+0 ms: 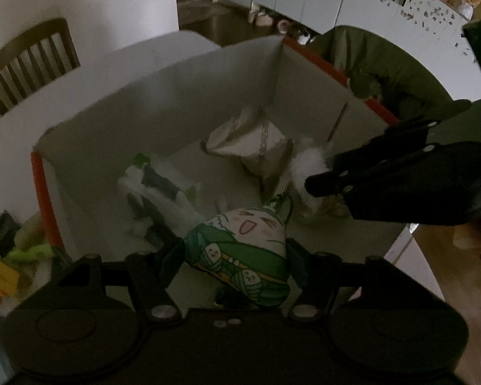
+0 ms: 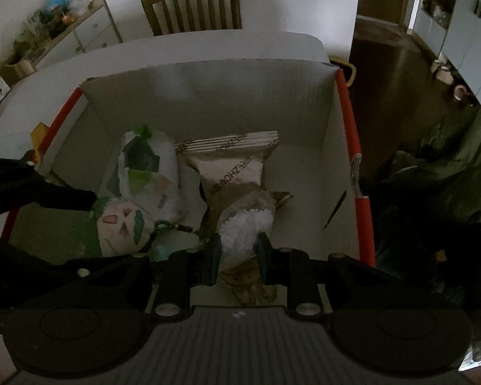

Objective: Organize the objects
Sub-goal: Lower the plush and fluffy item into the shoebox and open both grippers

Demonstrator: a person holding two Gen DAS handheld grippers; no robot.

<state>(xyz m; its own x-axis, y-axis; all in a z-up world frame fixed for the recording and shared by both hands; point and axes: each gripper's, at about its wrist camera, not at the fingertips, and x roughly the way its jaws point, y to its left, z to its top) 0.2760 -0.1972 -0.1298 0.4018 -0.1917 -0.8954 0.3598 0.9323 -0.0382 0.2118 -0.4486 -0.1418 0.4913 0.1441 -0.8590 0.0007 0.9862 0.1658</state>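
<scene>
Box [image 2: 208, 102] on white table [image 2: 176, 51], dim room.

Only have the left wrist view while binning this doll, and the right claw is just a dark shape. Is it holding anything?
Observer: Yes, the right claw is shut on a white fluffy bundle.
Operator: Any room on that side of the box?
Observer: Bare floor shows between the tan pouch and the right wall of the box, away from your doll.
Operator: Is the pouch labelled?
Observer: ZHOUSHI is printed across it.
</scene>
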